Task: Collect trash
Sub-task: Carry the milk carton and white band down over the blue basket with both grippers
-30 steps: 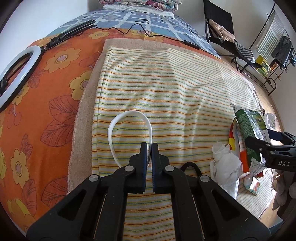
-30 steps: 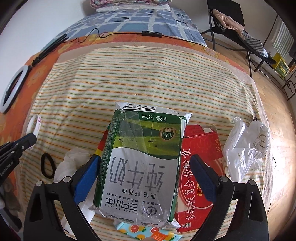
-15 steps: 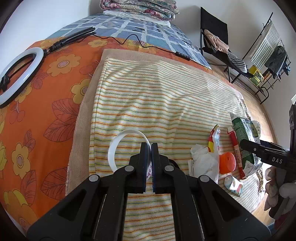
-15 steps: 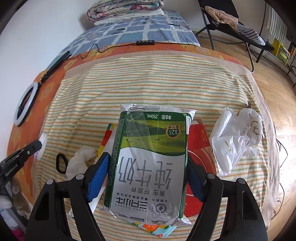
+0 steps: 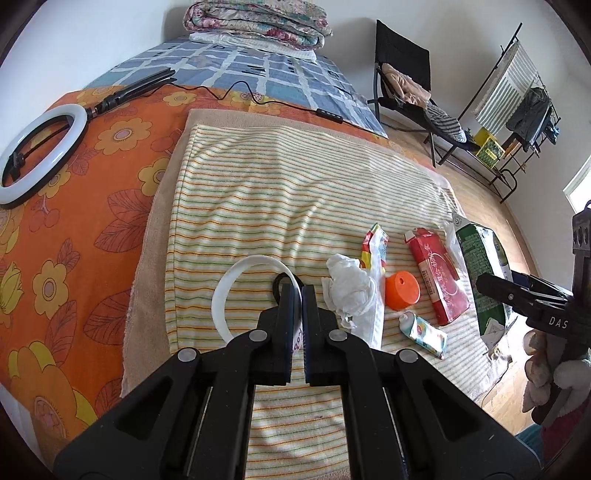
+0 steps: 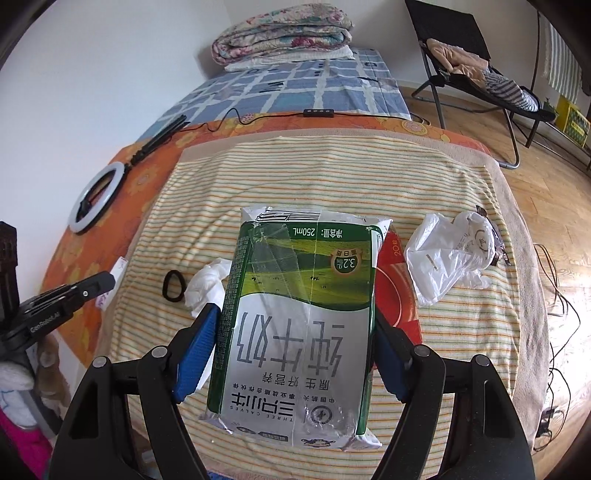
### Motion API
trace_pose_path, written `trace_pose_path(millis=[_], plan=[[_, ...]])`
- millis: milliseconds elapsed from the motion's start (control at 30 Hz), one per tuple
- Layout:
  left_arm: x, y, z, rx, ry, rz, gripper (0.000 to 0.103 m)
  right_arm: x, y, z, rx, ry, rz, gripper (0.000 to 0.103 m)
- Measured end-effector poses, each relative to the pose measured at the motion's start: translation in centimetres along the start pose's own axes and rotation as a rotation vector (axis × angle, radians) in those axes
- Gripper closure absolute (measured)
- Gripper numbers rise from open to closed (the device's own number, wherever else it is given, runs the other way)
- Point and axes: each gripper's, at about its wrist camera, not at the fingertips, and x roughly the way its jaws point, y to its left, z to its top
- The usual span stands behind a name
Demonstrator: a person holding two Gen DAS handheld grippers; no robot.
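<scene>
— Where's the milk carton (image 6: 301, 325)?
— Clamped in the right gripper (image 6: 295, 347), long axis along the fingers, above the striped towel (image 6: 332, 184).
— And the left gripper (image 5: 297, 314)?
— Pinched on a white ring (image 5: 236, 280); the tissue (image 5: 347, 284) lies just right.

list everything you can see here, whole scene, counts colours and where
milk carton: 1, green and white, held between the right gripper's fingers
red carton: 1, red, flat on the striped towel
orange cap: 1, orange, beside the red carton
crumpled tissue: 1, white, mid towel
snack wrapper: 1, red and yellow, behind the tissue
small tube: 1, multicoloured, near edge of towel
plastic bag: 1, white, right side of towel
hair tie: 1, black, left of the tissue
white ring: 1, white, pinched by the left gripper
striped towel: 1, cream with stripes, over the bed
ring light: 1, white, on orange bedspread
folded quilt: 1, floral, far end of the bed
left gripper: 1, black
right gripper: 1, black with blue pads
</scene>
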Motion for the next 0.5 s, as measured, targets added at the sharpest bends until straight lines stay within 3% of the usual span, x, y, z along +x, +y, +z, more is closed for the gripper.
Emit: trace_pose_path(millis=[500], plan=[[-5.2,-8.5,-7.3,0.110,0.024,-0.082,0.101,-6.6,-0.2,-8.4,-0.064,-0.013,0.031,0.026]])
